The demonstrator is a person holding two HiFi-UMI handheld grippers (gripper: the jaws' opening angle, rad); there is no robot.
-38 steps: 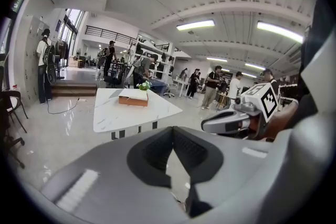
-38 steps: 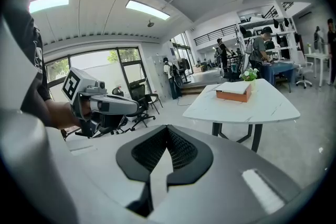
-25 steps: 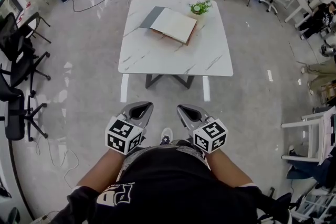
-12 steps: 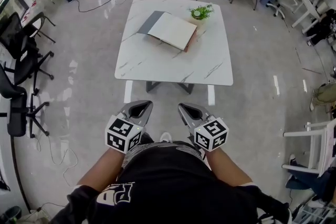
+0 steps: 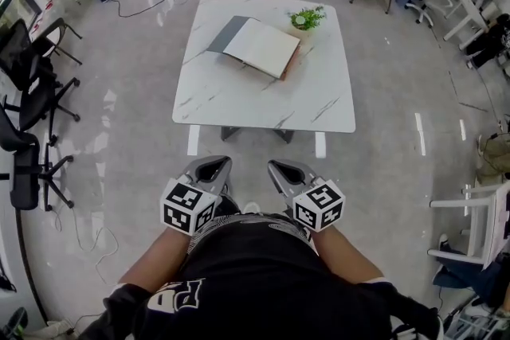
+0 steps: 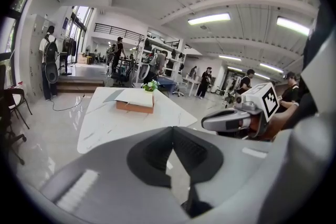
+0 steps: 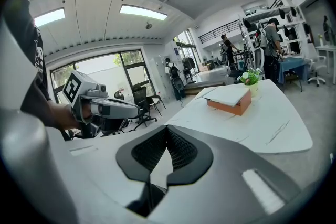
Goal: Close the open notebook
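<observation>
The open notebook (image 5: 263, 48) lies on the far half of the white, marble-patterned table (image 5: 239, 95). Its pale pages face up, and a grey cover (image 5: 225, 33) is spread flat on the table at its left. A brownish edge shows along the side of the notebook nearest the person. Near its far right corner stands a small potted plant (image 5: 307, 15) (whether pot and notebook touch cannot be told from here). The person stands back from the table on the glossy grey floor (image 5: 127, 139), holding both tools low and close to the body, well apart from the table's near edge. The left tool (image 5: 210, 168) and the right tool (image 5: 287, 170) sit side by side, both pointing forward towards the table. In the left gripper view the two jaws meet at their tips, with only the moulded hollow behind them open and nothing held there. The right gripper view shows the same: tips together, nothing between them. Both gripper views show the notebook far ahead on the table, flat and untouched. Black office chairs (image 5: 24, 103) stand at the left of the room.
</observation>
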